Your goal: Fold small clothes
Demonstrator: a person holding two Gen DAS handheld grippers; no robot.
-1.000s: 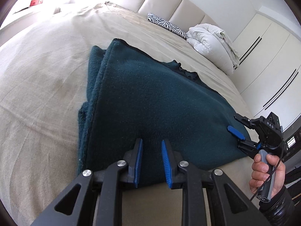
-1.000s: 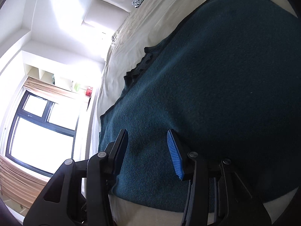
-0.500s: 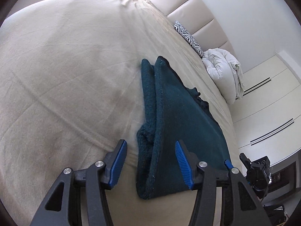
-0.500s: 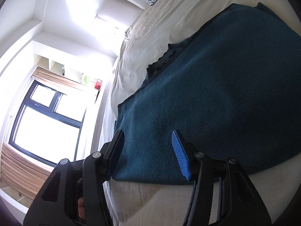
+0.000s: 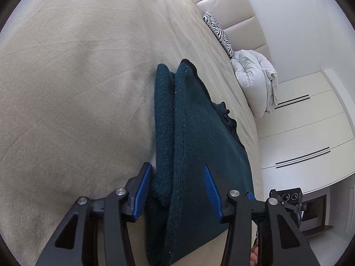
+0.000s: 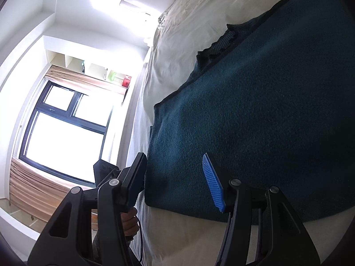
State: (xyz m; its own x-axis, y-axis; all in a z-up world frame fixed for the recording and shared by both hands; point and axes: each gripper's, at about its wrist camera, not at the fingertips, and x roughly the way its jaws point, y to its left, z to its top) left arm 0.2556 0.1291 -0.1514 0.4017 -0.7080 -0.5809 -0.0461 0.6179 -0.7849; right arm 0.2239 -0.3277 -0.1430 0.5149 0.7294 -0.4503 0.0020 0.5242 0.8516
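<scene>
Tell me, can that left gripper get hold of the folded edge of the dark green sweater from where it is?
Probably yes. The left gripper already straddles the thick folded edge of the sweater, its jaws closing, with only bare bed sheet beside it and nothing blocking.

The left gripper (image 5: pixel 176 189) has shifted from the flat face of the dark teal garment (image 5: pixel 199 155) to its folded left edge. Its jaws, narrow a second ago, spread wide and are now closing, with the folded edge between them. The right gripper (image 6: pixel 175 182) has drawn back from over the garment toward its near corner, and its jaws have widened slightly.
</scene>
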